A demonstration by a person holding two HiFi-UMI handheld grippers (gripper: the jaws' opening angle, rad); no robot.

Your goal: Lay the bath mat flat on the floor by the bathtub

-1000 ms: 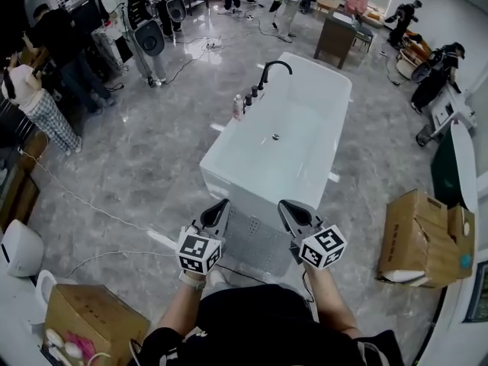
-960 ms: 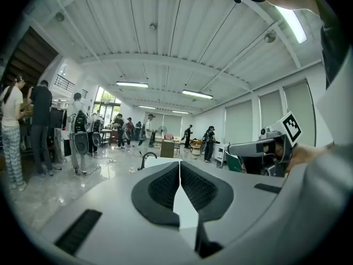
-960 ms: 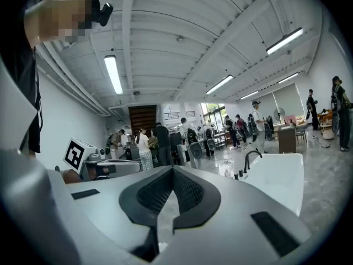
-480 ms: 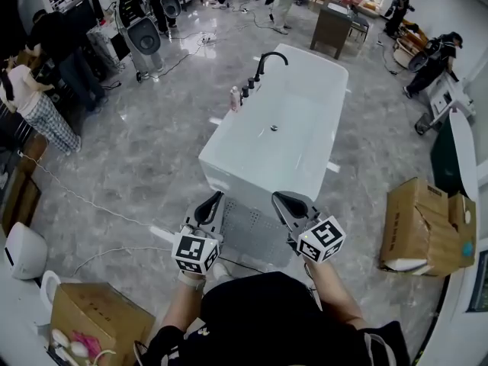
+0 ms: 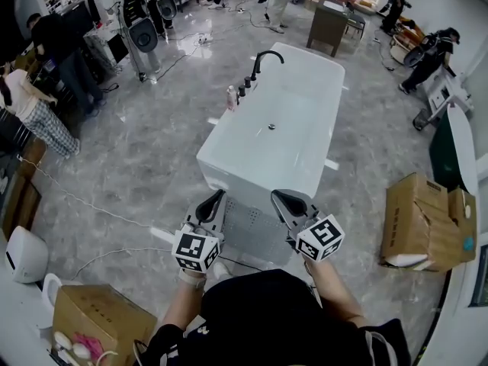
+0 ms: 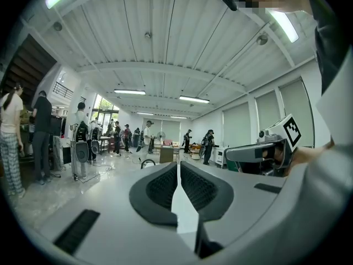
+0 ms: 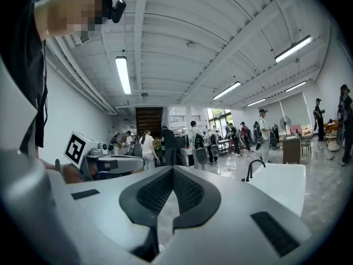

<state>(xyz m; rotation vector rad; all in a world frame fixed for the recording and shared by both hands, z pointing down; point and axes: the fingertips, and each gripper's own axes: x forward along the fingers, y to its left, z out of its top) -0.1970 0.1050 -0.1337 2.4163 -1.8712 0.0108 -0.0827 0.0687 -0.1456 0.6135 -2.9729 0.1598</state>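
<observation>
Left gripper [image 5: 219, 197] and right gripper [image 5: 277, 197] are each pinching an upper corner of the bath mat [image 5: 248, 235], which is hanging before the bathtub [image 5: 244, 175] end. Advise lowering both evenly, mat taut.

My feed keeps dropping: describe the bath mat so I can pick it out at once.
Find the white bathtub in the middle of the grey floor. At its near end, the bath mat hangs as a pale grey sheet held between the left gripper and the right gripper. Its grid of small dots sets it apart from the smooth tub and veined floor.
</observation>
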